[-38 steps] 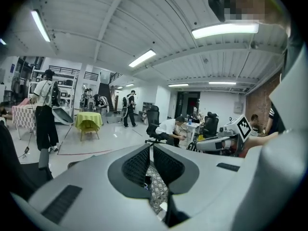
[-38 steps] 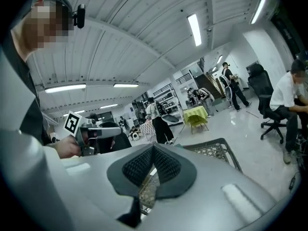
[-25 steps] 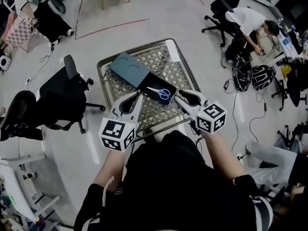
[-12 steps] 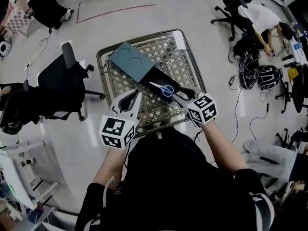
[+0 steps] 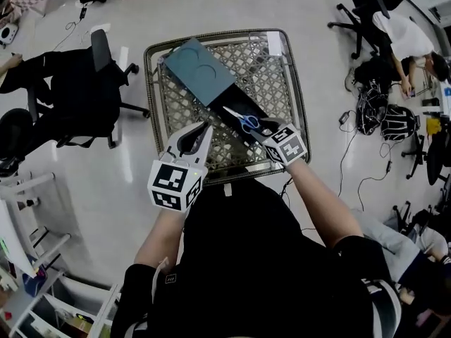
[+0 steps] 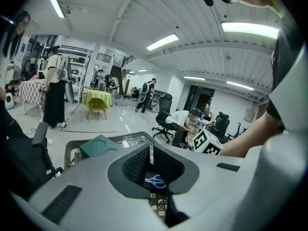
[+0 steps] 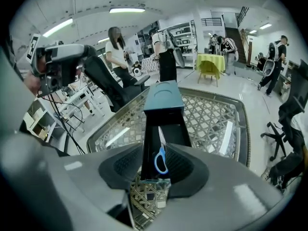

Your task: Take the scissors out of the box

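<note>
Blue-handled scissors (image 5: 249,122) (image 7: 160,158) (image 6: 155,181) lie in an open black box (image 5: 239,117) (image 7: 160,130) on the lattice-topped table (image 5: 271,83). The box's teal lid (image 5: 199,71) (image 7: 163,99) rests against its far end. My right gripper (image 5: 262,129) (image 7: 159,150) tilts down over the box's near end with its jaws open. The scissors' handles show in the gap between them, untouched. My left gripper (image 5: 206,128) (image 6: 151,150) hovers above the table's near left part, short of the box, with its fingertips together and nothing in them.
A black office chair (image 5: 91,83) stands close to the table's left side. Another chair, bags and cables (image 5: 380,111) lie on the floor to the right, where a person sits. A white strip (image 5: 275,44) lies at the table's far right corner.
Both grippers have come down toward the table. The right one moved farther, tipped steeply down over the box's near end, and its jaws spread wider.
</note>
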Available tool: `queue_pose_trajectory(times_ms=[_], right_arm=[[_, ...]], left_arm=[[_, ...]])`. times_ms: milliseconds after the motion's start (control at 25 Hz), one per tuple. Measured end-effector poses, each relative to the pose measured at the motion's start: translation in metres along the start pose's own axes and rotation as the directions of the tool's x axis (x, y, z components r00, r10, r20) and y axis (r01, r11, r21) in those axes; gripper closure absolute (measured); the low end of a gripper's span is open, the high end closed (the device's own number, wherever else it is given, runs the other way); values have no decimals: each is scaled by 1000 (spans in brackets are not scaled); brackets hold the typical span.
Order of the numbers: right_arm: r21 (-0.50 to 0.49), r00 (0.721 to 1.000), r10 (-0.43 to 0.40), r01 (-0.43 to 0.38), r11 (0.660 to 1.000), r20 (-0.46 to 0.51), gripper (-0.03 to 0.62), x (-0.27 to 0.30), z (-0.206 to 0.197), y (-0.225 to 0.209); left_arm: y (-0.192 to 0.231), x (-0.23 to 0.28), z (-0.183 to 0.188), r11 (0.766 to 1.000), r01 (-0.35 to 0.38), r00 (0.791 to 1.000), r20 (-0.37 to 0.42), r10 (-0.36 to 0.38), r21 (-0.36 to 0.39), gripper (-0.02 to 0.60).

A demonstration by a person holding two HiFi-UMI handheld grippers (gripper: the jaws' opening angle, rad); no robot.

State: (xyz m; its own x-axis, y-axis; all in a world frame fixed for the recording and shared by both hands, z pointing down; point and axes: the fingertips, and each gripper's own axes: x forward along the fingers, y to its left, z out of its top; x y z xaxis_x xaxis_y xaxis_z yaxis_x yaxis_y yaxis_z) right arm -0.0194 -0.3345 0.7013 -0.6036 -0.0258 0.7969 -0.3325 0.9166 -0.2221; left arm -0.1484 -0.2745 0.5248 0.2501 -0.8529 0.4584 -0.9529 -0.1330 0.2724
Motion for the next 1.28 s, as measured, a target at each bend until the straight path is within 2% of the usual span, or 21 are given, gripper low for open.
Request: queue_pose_trajectory(times_ms=[240,440,800,1040,1280], right_arm=[[-96,988,-10,-5,995,-154,436,39,-29,-10],[-101,971,4,-29,994,-239,436,61,-41,-12],[-168,938,-50,-8,986,-343,436,88,-63,-21],[-198,920,-110,36,980,-377,479,93,-66,-30],[-186,894,-141,66,980,-426,470,94,-67,-34]], left_arm=[[16,-4,-16,998,-48,998,-30,47,-41,552],[27,-5,-29,993,-87,995,-49,83,-78,552],[39,-9,-43,986,-112,993,-58,105,-120,552],[46,-18,-49,982,-129,991,-56,122,-137,552],[48,-30,-51,980,-134,991,-41,130,-147,552]])
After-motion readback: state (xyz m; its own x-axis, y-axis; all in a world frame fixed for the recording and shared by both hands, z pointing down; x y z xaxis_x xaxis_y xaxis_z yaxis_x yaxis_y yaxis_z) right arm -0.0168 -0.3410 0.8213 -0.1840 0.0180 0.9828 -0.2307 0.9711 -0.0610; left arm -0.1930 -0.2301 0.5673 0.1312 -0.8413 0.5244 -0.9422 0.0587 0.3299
